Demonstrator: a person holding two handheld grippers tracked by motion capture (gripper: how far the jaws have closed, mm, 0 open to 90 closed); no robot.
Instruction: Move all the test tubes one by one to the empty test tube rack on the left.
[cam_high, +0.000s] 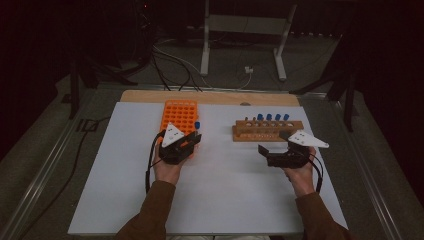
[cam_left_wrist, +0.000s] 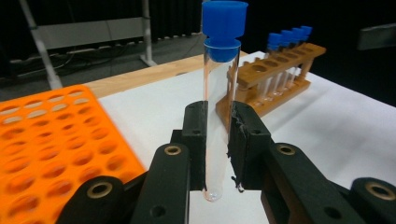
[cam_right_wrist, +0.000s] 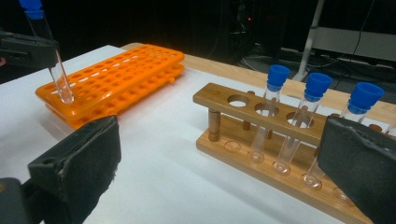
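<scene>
My left gripper (cam_left_wrist: 218, 140) is shut on a clear test tube with a blue cap (cam_left_wrist: 220, 88), which it holds upright next to the orange rack (cam_left_wrist: 51, 144). In the high view, the left gripper (cam_high: 192, 136) sits at the orange rack's (cam_high: 180, 114) near right corner, the tube's blue cap (cam_high: 197, 125) just above it. The wooden rack (cam_high: 265, 131) holds several blue-capped tubes (cam_right_wrist: 310, 107). My right gripper (cam_high: 267, 152) stands open in front of the wooden rack (cam_right_wrist: 261, 140), nothing between its pads (cam_right_wrist: 88, 154). The right gripper view also catches the held tube (cam_right_wrist: 49, 56) above the orange rack (cam_right_wrist: 116, 81).
A white board (cam_high: 215, 195) covers the table, with a bare wooden strip (cam_high: 210, 97) along its far edge. Behind the table are a grey metal stand (cam_high: 240, 35) and cables (cam_high: 170, 65) on the floor. The wooden rack's left holes (cam_right_wrist: 238, 100) are vacant.
</scene>
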